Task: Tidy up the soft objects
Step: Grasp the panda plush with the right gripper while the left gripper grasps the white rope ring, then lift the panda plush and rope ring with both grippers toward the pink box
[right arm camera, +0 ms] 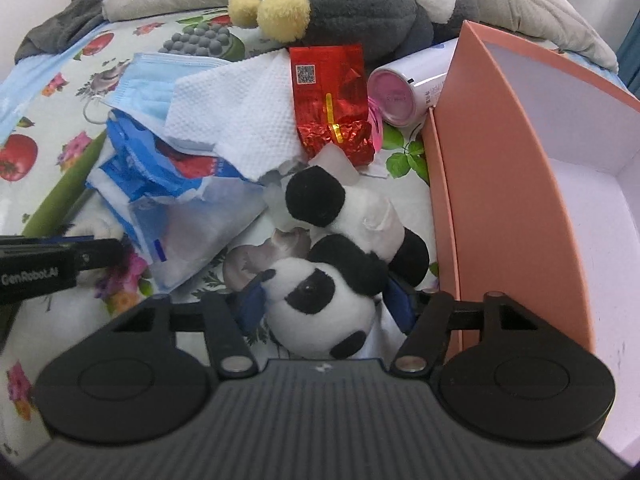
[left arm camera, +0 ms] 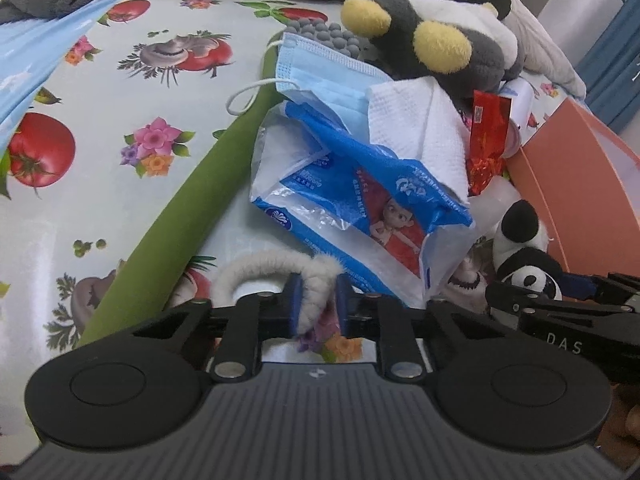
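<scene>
The right gripper [right arm camera: 326, 312] had its jaws closed around the head of the small panda plush [right arm camera: 320, 300], which lay on the fruit-print tablecloth [left arm camera: 120, 120] just left of the open pink box [right arm camera: 500, 160]. To do this well, the grip looked best kept on the head's full width, with the toy lifted straight up before swinging right over the box wall, so the dangling body would not catch the rim. The left gripper [left arm camera: 318, 308] pinched a fluffy white ring [left arm camera: 276, 268] near the green roll [left arm camera: 192, 200], its jaws pressed on the fuzzy band. Farther off lay a torn blue tissue pack [left arm camera: 352, 200], a white tissue [right arm camera: 240, 120], a blue face mask [left arm camera: 320, 68], a red foil packet [right arm camera: 332, 96] and a white bottle with a pink cap [right arm camera: 400, 96], with a large grey plush [right arm camera: 360, 4] beyond. The tissue pack's loose plastic lay close to both grippers and could snag.
</scene>
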Action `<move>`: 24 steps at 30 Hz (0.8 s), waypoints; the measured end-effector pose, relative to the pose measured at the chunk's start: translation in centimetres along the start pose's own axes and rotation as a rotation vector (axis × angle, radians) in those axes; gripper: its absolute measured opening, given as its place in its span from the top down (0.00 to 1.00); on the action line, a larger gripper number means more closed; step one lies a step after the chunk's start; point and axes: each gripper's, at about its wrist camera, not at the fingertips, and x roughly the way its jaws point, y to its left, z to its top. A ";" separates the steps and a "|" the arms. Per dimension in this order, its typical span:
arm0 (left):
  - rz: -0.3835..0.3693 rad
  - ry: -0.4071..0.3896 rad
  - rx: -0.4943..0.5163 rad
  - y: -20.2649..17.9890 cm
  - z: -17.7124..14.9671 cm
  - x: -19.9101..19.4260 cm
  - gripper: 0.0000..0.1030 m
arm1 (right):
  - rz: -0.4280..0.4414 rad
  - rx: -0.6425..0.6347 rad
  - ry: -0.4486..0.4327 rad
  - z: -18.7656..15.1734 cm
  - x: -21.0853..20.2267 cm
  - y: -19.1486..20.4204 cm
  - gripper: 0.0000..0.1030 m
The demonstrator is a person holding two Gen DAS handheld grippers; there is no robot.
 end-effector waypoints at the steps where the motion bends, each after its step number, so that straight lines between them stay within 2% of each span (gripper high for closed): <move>1: -0.004 -0.003 -0.005 0.0 -0.1 -0.3 0.85 | 0.006 0.003 -0.003 -0.1 -0.3 -0.1 0.39; 9: -0.027 -0.037 -0.021 -1.0 -2.1 -4.0 0.89 | 0.021 0.002 -0.042 -1.1 -3.4 0.3 0.39; 24: -0.061 -0.106 -0.055 -1.9 -8.1 -13.0 0.89 | 0.102 -0.018 -0.107 -7.1 -11.4 2.4 0.39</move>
